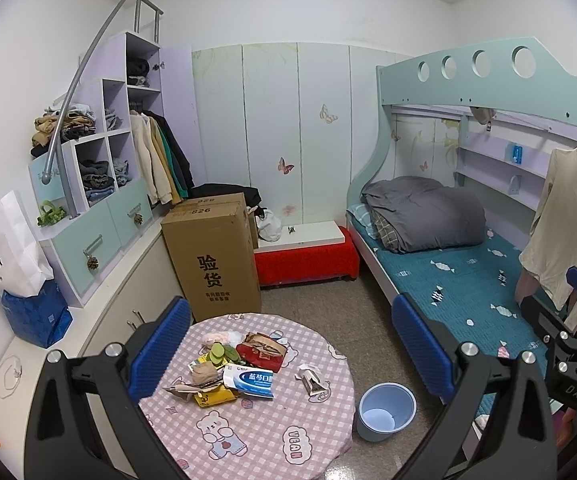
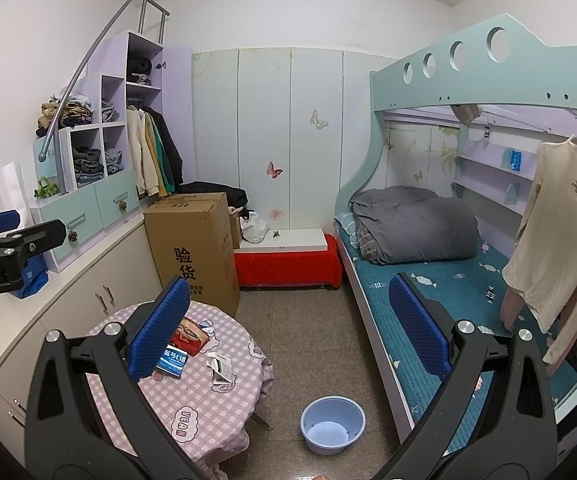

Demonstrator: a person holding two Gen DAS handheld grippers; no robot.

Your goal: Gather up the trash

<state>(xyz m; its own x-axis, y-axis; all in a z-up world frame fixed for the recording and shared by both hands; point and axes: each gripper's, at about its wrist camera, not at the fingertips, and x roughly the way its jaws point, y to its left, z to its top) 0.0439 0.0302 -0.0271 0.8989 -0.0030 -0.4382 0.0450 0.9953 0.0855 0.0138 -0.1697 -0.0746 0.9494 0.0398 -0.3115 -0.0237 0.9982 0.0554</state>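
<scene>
Altogether, one round table (image 1: 256, 432) with a pink checked cloth carries the trash, and one light blue bin (image 1: 386, 410) stands on the floor just beside the table's right edge, with nothing visible in it. On the tabletop I count one heap of trash (image 1: 228, 364) toward the far edge, and one crumpled white wrapper (image 1: 311, 380) lying apart from it, nearer the right edge. In the heap there are one red packet (image 1: 260, 350), one blue and white box (image 1: 252, 382), one yellow wrapper (image 1: 214, 394) and some green slices (image 1: 222, 352); the smaller scraps I cannot count. One cardboard box (image 1: 212, 252) stands on the floor behind the table.

Both grippers hang above the table and touch nothing. The left gripper (image 1: 288, 344) has its two blue fingers spread wide, with nothing between them. The right gripper (image 2: 288, 320) is spread equally wide and also holds nothing.
</scene>
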